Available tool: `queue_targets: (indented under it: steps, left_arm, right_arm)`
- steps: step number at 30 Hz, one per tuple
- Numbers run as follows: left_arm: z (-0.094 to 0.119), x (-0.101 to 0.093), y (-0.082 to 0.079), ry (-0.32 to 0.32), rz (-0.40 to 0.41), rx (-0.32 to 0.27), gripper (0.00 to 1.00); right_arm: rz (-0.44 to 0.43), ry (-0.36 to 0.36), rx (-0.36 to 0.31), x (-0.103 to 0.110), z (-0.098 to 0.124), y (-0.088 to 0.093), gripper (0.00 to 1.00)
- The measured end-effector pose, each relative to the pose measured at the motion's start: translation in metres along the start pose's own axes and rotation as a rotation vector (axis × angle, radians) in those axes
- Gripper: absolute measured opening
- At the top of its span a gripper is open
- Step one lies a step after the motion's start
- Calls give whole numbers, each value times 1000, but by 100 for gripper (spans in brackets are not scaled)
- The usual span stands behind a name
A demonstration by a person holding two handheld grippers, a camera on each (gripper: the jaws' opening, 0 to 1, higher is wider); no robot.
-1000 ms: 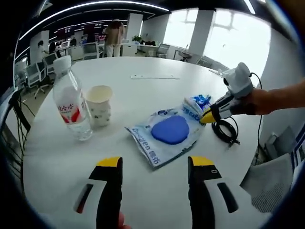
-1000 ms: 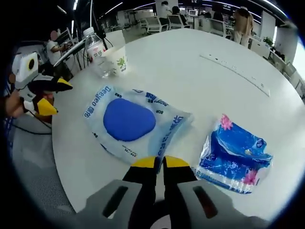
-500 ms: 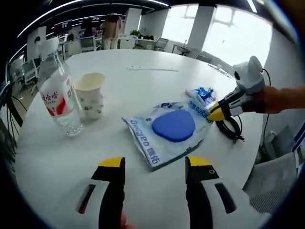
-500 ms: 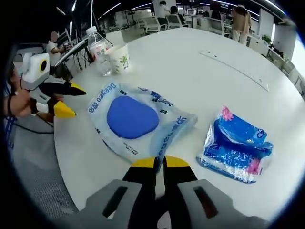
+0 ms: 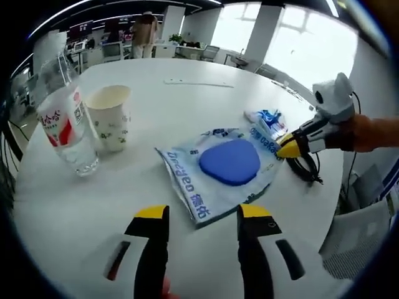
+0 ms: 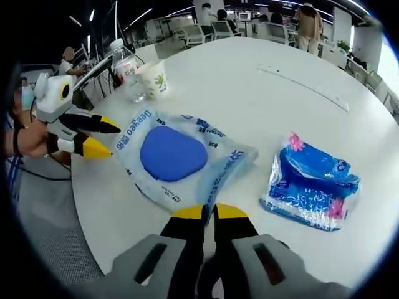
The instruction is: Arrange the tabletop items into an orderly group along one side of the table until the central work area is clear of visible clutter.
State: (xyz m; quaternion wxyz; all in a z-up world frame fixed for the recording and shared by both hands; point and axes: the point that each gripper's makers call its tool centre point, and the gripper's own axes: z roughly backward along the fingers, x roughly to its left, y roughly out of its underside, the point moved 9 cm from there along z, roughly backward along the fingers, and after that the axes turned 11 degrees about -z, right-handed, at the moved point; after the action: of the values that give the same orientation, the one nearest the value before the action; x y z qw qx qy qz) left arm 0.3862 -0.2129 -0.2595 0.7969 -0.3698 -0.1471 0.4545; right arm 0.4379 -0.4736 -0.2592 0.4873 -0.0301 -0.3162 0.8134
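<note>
The wipes pack (image 5: pixel 224 171), a flat crinkly bag with a blue oval on its face, lies in the middle of the round white table (image 5: pixel 162 118). My right gripper (image 6: pixel 209 213) has its yellow tips pressed together right at the pack's near edge; a corner of the film seems to run down between them, so I judge I am pinching it, though I cannot tell how firmly. My left gripper (image 5: pixel 204 217) hangs spread just short of the opposite edge, touching nothing.

Beside the wipes pack, toward my right, lies the blue tissue packet (image 6: pixel 312 184), apart from it. On the other side, well away, a paper cup (image 5: pixel 110 117) and a water bottle (image 5: pixel 65 124) stand upright next to each other near the table's rim. A thin strip (image 6: pixel 303 87) lies far across the table. A dark cable (image 5: pixel 303 168) is coiled by the edge near my right gripper.

The main risk is my grip. If I am only holding thin film at a corner, a pull could let the pack slip out, or stretch or tear the wrapper instead of moving the whole thing. Dragging it sideways could also catch the tissue packet and shove it along or off the rim. If I move the wipes toward the cup and bottle, a fast push may tip the light cup or knock the bottle over. With my left gripper coming in from the opposite side, the two could collide over the pack.
</note>
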Motion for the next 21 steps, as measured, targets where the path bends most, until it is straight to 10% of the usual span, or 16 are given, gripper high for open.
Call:
queue_targets:
  steps: [15,21]
  left_arm:
    - [-7,-8,-3,-16,-49,34,27]
    - [-6,-3,-2,-59,-72,44,4]
  right_arm:
    - [-24,-3,-20,1,1,2,2]
    - [-39,8,-34,2,1,3,0]
